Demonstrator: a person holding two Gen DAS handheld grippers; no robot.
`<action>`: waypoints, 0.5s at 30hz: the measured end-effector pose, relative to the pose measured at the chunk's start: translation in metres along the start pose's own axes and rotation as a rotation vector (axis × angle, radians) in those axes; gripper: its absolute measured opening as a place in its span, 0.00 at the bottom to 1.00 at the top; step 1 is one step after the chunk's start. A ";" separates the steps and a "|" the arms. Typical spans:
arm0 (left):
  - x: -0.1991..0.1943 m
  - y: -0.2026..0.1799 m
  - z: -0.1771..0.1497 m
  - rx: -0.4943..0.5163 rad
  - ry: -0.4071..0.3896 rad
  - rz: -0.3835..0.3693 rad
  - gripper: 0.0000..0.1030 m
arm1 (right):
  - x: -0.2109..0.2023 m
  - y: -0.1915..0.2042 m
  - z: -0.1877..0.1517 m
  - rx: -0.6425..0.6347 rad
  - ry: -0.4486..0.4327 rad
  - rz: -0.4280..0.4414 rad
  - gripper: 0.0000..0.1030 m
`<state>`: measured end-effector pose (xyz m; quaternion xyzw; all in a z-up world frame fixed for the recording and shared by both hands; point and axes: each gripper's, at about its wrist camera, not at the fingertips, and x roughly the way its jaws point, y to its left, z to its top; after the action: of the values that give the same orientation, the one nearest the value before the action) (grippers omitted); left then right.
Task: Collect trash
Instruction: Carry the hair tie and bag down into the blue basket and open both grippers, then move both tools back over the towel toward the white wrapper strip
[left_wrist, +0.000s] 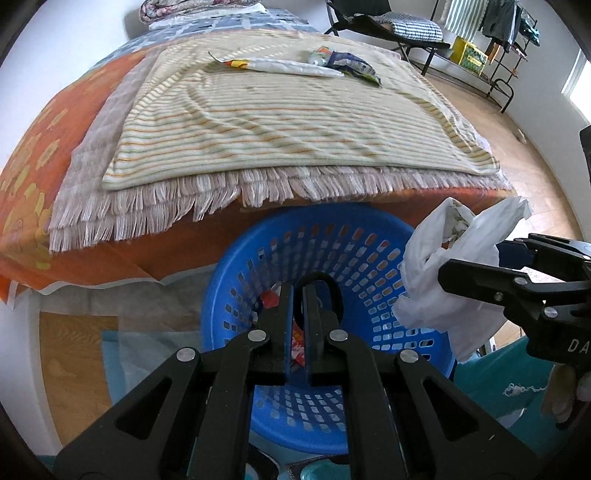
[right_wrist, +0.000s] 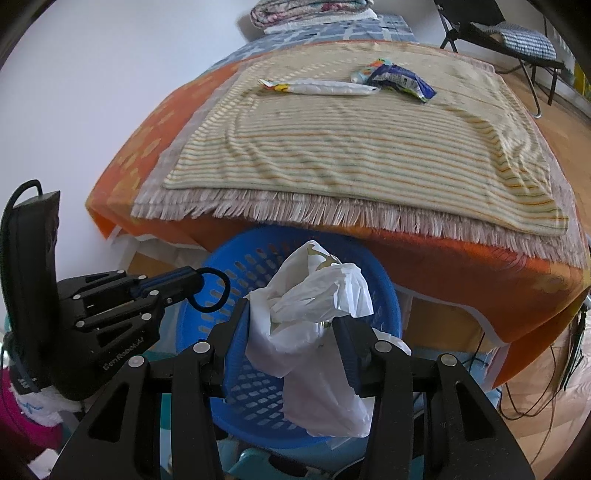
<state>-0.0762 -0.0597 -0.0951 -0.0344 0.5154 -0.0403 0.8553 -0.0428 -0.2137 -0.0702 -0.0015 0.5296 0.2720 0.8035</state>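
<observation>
Right gripper (right_wrist: 291, 332) grasps a crumpled white plastic bag (right_wrist: 314, 325), hanging above the blue basket's (right_wrist: 388, 295) rim. Bag reads light, soft, slippery; a pinch on the bunched middle suits it. Left gripper (left_wrist: 297, 295) is clenched on a black elastic loop (left_wrist: 334, 291). Wrappers (right_wrist: 399, 81) lie near the bed's far edge.

Home bedroom: bed (left_wrist: 110, 258) w/ blankets (left_wrist: 277, 122), clothes rack (left_wrist: 509, 33), wood floor (left_wrist: 535, 177).
</observation>
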 end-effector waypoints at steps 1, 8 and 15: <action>0.001 0.000 0.000 -0.001 0.003 0.002 0.02 | 0.001 0.000 0.000 0.000 0.003 -0.002 0.43; 0.005 0.004 -0.001 -0.015 0.013 0.011 0.21 | 0.006 0.000 -0.001 0.008 0.022 -0.007 0.44; 0.002 0.004 -0.001 -0.018 -0.001 0.013 0.44 | 0.007 -0.002 -0.001 0.019 0.032 -0.011 0.45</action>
<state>-0.0759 -0.0559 -0.0978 -0.0386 0.5156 -0.0302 0.8554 -0.0407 -0.2127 -0.0769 -0.0012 0.5451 0.2623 0.7963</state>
